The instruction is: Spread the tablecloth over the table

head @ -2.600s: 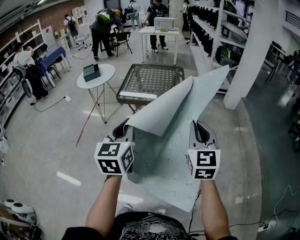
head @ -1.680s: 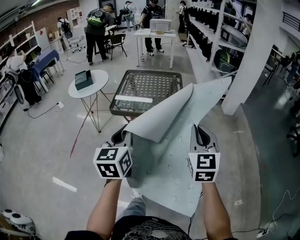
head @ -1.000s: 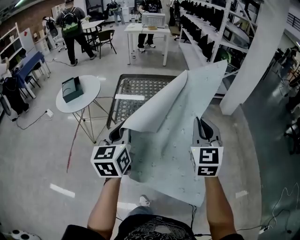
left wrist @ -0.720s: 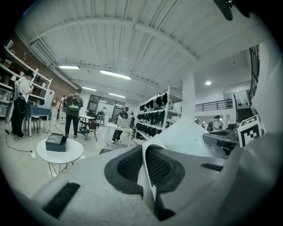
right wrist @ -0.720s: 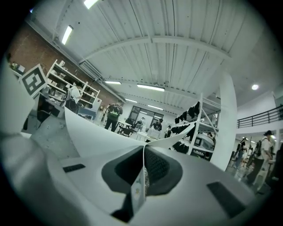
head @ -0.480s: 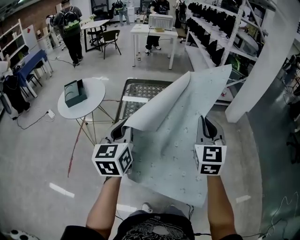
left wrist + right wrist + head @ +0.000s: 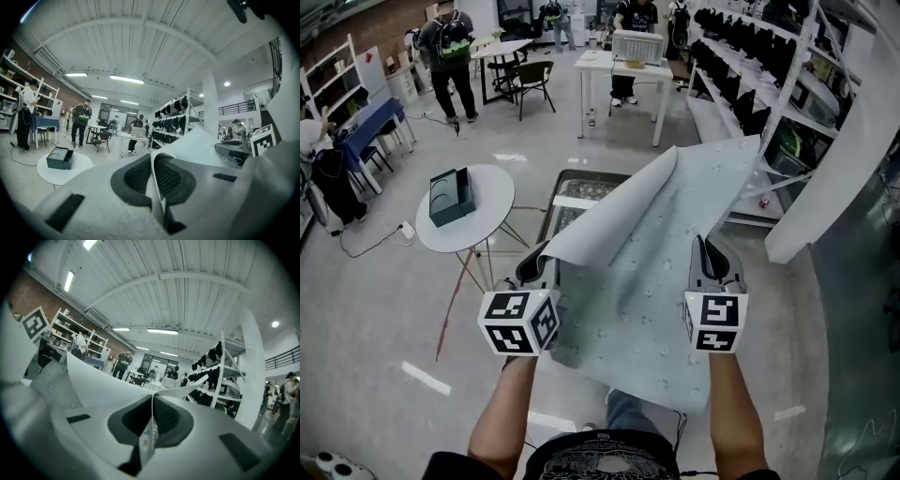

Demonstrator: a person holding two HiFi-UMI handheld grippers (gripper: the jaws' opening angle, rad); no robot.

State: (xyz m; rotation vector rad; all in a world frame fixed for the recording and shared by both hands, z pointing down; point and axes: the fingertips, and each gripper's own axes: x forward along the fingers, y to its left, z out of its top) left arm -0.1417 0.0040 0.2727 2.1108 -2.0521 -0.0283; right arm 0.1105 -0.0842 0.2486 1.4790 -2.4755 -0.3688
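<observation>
A pale grey-green tablecloth (image 7: 647,262) hangs in the air between my two grippers, its near part sagging toward my legs and one far corner folded over the left side. My left gripper (image 7: 537,265) is shut on the cloth's left edge (image 7: 154,173). My right gripper (image 7: 711,258) is shut on the right edge, a thin fold pinched between its pads (image 7: 149,434). The table (image 7: 572,202), a dark metal-mesh top with a white strip, stands ahead and is mostly hidden behind the cloth.
A round white side table (image 7: 464,220) with a dark box (image 7: 450,195) on it stands left of the mesh table. A white pillar (image 7: 853,141) and shelving racks (image 7: 750,84) run along the right. People stand at white tables (image 7: 623,66) further back.
I have moved forward with the cloth held up; the mesh table and round table have come nearer, and the cloth now hides more of the mesh top. Both grips are unchanged.
</observation>
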